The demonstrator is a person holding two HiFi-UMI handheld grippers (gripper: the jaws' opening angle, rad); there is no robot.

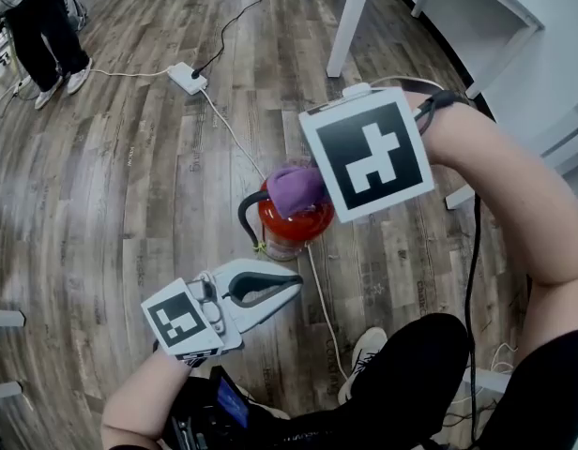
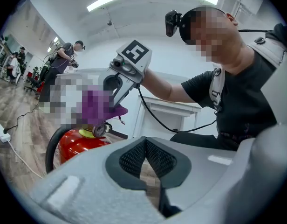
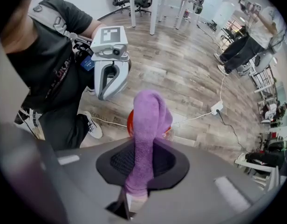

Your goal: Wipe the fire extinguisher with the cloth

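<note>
Purple cloth [image 1: 294,187] lies over the top of the red fire extinguisher [image 1: 291,231], which stands upright on the wooden floor [image 1: 129,204] just in front of the person. The right hand-held gripper [image 3: 142,158] pinches this cloth: in the right gripper view the cloth [image 3: 150,118] runs as a narrow band between the two dark pads and then folds over the head of the extinguisher [image 3: 130,123], so only a small red edge shows beside it. In the head view the big marker cube [image 1: 369,157] covers most of this hand-held gripper.

The left hand-held gripper [image 1: 296,288] is lower, near the fire extinguisher but not touching it. Its jaws stand a little apart, with a narrow gap. In the left gripper view [image 2: 146,144] the floor shows through this gap and nothing is between the pads. The same view shows the red body of the extinguisher [image 2: 73,146] from the side, with a round gauge [image 2: 99,129] under the cloth [image 2: 99,105] and a black hose [image 2: 49,150] curving down at the left.

A white cable [image 1: 235,134] goes across the floor from a white power strip [image 1: 188,78] and passes by the extinguisher. White table legs [image 1: 350,17] are further back, well apart from it. Another person [image 1: 36,26] stands at the far left corner. One light shoe [image 1: 364,352] of the person with the grippers is near the bottom.
</note>
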